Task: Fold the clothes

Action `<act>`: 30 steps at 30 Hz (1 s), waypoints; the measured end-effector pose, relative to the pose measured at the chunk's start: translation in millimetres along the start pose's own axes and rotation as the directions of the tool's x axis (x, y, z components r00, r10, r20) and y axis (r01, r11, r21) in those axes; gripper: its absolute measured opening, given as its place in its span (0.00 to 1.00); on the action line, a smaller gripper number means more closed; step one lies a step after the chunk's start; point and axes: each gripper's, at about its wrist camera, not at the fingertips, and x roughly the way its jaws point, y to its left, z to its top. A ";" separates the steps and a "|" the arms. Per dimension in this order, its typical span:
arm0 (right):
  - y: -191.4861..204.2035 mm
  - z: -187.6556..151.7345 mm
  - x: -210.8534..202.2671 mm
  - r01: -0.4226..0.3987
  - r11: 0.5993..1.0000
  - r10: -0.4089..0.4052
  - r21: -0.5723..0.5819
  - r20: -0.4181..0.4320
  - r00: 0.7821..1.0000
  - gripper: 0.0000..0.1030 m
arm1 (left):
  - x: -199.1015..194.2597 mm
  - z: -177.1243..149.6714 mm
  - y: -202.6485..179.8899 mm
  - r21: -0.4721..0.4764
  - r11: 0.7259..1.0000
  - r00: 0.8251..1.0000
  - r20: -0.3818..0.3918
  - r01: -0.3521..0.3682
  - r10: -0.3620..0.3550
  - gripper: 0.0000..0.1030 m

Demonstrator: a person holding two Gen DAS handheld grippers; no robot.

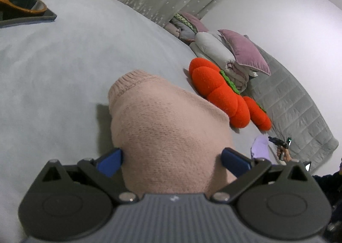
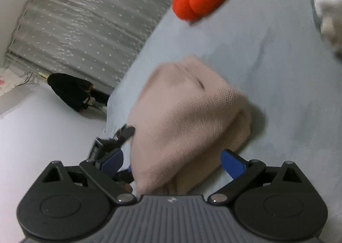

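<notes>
Pale bedsheet (image 1: 53, 72) covers the bed. 2 orange pumpkin cushions (image 1: 220, 93) lie beside stacked white duvets (image 1: 215, 50) bearing a mauve pillow (image 1: 245, 53). Star-patterned grey curtain (image 2: 85, 29) hangs behind. Dark garment (image 2: 72, 93) on floor.

left gripper (image 1: 172, 154): two blue rectangular finger pads (image 1: 111, 160) on black angled link arms
left pivots: silver round screws at the link joints, small ones at the outer tips
left housing: two black rounded lobes, each with a raised disc and a triangular cut-out above
left centre: grey ribbed body with a small white mark
right gripper (image 2: 172, 160): same build, blue pads (image 2: 232, 163), black links, silver screws, grey ribbed centre with white mark
</notes>
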 end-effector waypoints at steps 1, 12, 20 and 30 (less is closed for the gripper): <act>-5.5 0.2 6.2 0.004 1.000 -0.004 0.031 -0.004 1.000 0.96 | 1.0 0.3 2.1 -0.008 1.000 1.000 0.000 0.005 -0.005 0.99; -35.8 -5.7 45.3 -0.017 0.980 -0.003 0.196 0.101 0.995 0.88 | 27.3 7.3 41.6 -0.189 0.979 0.997 0.036 0.078 -0.072 0.99; -10.5 -31.2 49.6 0.049 0.998 -0.061 0.047 0.298 0.952 0.56 | 58.2 28.3 54.6 -0.262 0.965 0.995 0.103 0.015 0.013 0.79; 49.5 24.9 78.3 -0.007 0.974 0.089 -0.224 0.359 0.929 0.41 | 20.5 41.2 61.1 -0.308 0.950 0.930 0.362 0.058 0.061 0.52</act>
